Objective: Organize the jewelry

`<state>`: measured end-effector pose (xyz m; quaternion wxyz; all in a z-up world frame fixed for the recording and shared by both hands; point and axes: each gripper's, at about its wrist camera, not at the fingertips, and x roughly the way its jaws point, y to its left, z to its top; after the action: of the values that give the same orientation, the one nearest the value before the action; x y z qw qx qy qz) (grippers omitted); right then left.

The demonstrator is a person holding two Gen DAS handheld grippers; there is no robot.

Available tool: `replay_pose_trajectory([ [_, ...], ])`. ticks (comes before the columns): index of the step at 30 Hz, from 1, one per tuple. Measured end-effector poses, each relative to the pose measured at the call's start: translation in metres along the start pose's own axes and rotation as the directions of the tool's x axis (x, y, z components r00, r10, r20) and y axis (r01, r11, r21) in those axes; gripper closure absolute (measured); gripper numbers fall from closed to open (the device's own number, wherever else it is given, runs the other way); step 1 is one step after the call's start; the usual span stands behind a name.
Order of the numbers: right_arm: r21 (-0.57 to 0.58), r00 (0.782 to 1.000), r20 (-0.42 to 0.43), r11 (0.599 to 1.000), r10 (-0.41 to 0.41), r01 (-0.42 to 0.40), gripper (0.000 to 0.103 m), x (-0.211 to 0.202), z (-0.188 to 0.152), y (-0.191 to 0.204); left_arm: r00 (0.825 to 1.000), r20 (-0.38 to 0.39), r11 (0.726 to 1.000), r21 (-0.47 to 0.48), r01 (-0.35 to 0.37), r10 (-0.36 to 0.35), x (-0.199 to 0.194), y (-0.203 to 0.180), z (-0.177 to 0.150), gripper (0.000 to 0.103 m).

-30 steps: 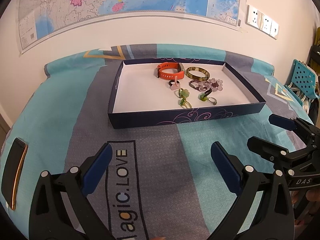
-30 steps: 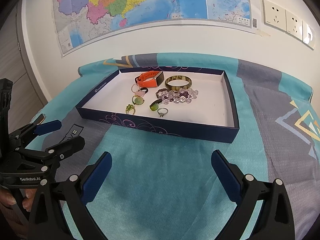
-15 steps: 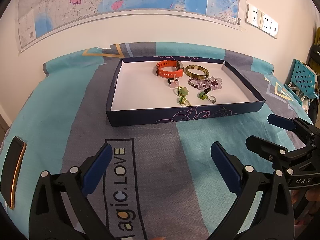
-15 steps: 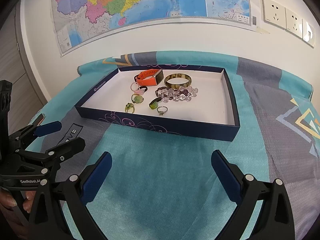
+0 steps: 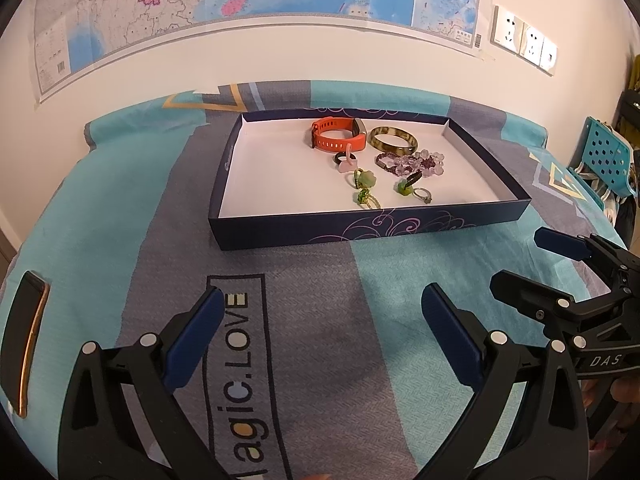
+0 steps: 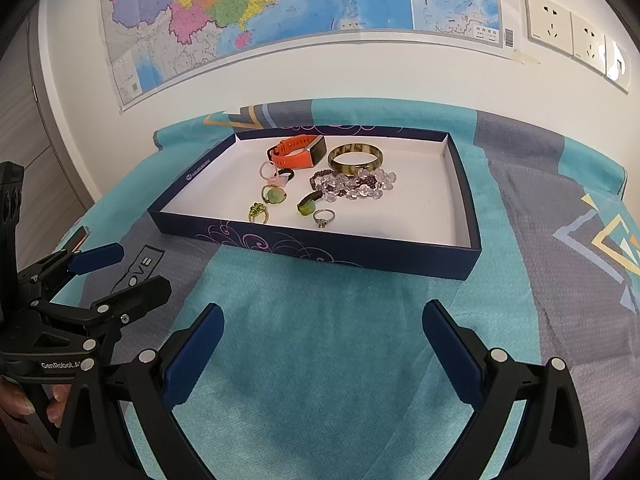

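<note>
Navy tray (image 5: 320, 228) on the cloth (image 5: 100, 208), well ahead of the left tongs (image 5: 320, 316), spread wide and empty. Inside, toward the back right: orange band (image 5: 338, 140), bangle (image 5: 393, 141), beads (image 5: 412, 162), rings (image 5: 366, 188). Phone (image 5: 24, 344) far left; right tongs (image 5: 552, 264) at the right edge.

Same tray (image 6: 312, 246) from the right wrist, ahead and slightly left of the right tongs (image 6: 322, 336), released, holding nothing. Band (image 6: 298, 152), bangle (image 6: 355, 159), beads (image 6: 356, 186), rings (image 6: 288, 204) bunched mid-tray. Left tongs (image 6: 120, 272) low left, also apart. Bare cloth (image 6: 320, 320) between tongs and tray.
</note>
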<state>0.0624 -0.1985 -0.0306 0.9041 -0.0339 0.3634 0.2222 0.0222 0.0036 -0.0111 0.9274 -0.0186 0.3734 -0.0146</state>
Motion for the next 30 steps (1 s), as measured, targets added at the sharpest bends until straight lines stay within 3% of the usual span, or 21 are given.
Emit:
replay_pose_trajectory([
  [30, 0.006, 1.0, -0.018, 1.0, 0.005, -0.004, 0.007, 0.0026, -0.0003, 0.0, 1.0, -0.007, 1.0, 0.001, 0.003, -0.003, 0.0019, 0.0003, -0.0001, 0.006],
])
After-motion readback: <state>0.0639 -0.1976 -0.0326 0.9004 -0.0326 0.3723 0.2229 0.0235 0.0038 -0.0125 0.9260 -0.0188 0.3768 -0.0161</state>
